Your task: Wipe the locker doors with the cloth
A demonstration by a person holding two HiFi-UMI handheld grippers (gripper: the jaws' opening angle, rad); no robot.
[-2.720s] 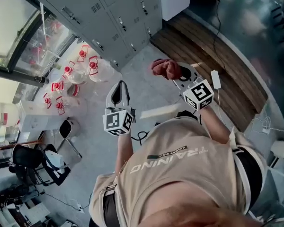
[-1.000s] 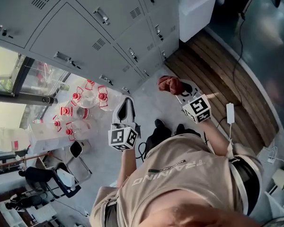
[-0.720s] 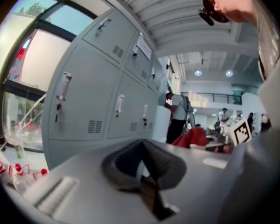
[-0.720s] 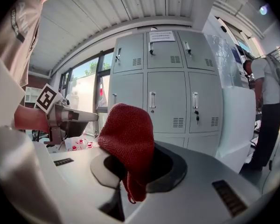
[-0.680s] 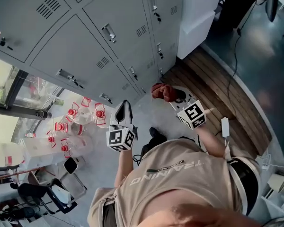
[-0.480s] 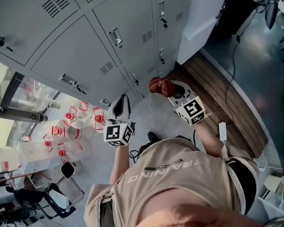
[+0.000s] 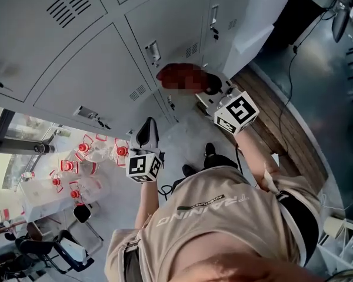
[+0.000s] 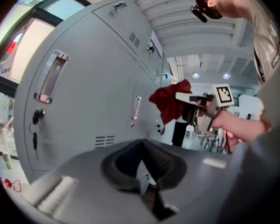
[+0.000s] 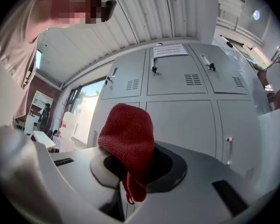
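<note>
While right gripper point(image 7: 201, 89) clamps red cloth point(image 9: 128, 139) near locker doors point(image 9: 186, 120); left gripper point(image 8: 144, 181) closed, empty; shirt point(image 7: 223, 210) reads "TRAINING"

Two grippers are showing, the left gripper point(image 7: 147, 126) and the right gripper point(image 7: 210, 90). One cloth point(image 9: 129, 143) is hanging in the right. Six locker doors point(image 9: 182, 76) (two rows) are standing ahead of it, and perhaps five jugs point(image 7: 103, 152) beside the left.
</note>
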